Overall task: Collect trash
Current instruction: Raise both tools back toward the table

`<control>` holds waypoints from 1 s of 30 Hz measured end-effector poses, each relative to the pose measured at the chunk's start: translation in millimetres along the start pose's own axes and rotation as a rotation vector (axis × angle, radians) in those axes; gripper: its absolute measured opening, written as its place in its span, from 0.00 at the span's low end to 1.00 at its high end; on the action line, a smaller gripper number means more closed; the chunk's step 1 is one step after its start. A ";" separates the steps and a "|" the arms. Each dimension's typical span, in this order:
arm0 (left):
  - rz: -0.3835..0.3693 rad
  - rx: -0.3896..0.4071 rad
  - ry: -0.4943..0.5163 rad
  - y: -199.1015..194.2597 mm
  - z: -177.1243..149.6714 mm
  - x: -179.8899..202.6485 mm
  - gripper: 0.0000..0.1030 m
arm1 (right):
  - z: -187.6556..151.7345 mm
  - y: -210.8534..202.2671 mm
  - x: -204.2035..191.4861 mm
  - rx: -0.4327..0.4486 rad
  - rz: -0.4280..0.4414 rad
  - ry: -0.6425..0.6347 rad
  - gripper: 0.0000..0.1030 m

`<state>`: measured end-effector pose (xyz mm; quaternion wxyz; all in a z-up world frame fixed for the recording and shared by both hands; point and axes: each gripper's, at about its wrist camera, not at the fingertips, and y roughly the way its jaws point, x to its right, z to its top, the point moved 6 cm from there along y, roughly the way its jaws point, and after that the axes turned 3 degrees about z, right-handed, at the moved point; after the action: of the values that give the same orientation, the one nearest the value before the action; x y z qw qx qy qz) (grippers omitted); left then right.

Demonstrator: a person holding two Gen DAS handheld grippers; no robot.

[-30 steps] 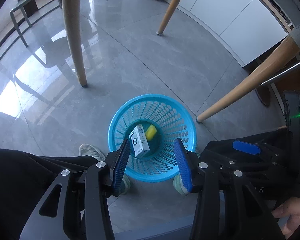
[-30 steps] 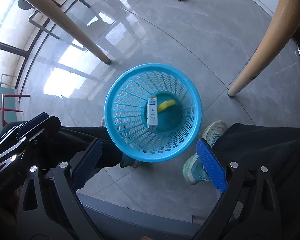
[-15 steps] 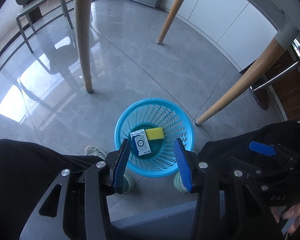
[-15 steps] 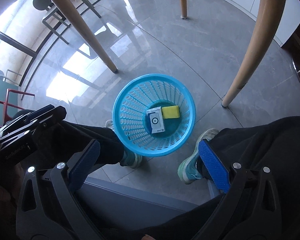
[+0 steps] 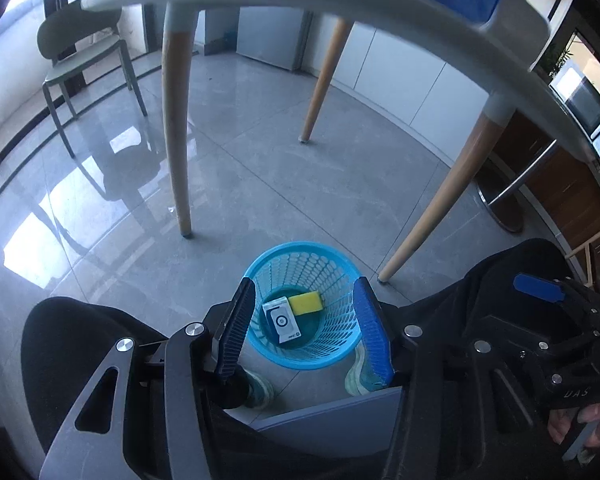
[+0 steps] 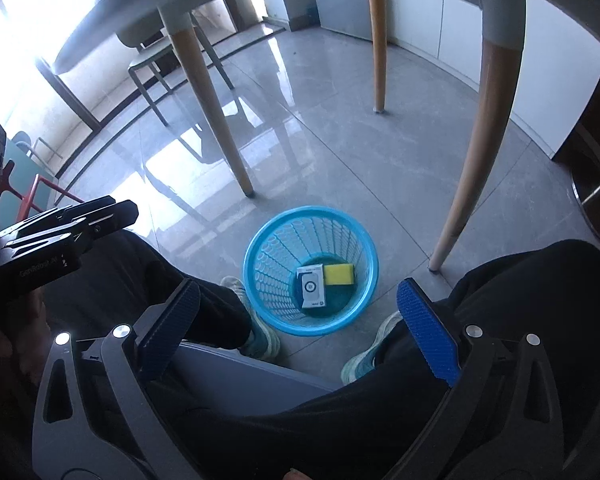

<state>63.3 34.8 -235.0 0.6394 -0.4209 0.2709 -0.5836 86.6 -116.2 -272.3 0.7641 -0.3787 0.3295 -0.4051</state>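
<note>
A blue mesh trash basket (image 5: 332,256) (image 6: 268,256) stands on the grey floor between the person's shoes. A small white box (image 5: 282,320) (image 6: 312,286) and a yellow sponge (image 5: 307,303) (image 6: 339,274) lie at its bottom. High above the basket, my left gripper (image 5: 306,328) has its jaws opening, with nothing held between its blue pads. My right gripper (image 6: 298,330) hangs wide open and empty, also well above the basket. The right gripper's body (image 5: 540,320) shows at the right edge of the left wrist view, and the left gripper's body (image 6: 60,240) at the left edge of the right wrist view.
A white table edge (image 5: 340,4) with wooden legs (image 5: 176,120) (image 6: 480,140) arches overhead. A green chair (image 5: 80,64) stands at the back left, white cabinets (image 5: 400,76) behind, a microwave (image 5: 584,104) at far right. The person's dark trousers (image 5: 80,344) and shoes (image 6: 256,336) flank the basket.
Both grippers rose away from the basket, so the table's underside has come into view. The white box dropped from beside the left pad and now lies flat in the basket by the sponge.
</note>
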 end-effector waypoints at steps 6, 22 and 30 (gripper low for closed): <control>-0.013 0.080 0.015 -36.9 9.5 5.0 0.50 | 19.1 -43.7 -19.0 0.111 0.005 -0.055 0.91; 0.039 0.372 0.035 -121.2 74.2 8.6 0.50 | 113.6 -150.4 -30.1 0.406 -0.021 -0.069 0.91; 0.027 0.439 0.017 -136.3 110.6 8.5 0.50 | 147.8 -170.5 -33.1 0.468 -0.034 -0.077 0.90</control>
<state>86.7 56.0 -62.1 0.7209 -0.2631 0.1485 -0.6237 128.4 -107.0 -48.2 0.8362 -0.2118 0.1908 -0.4685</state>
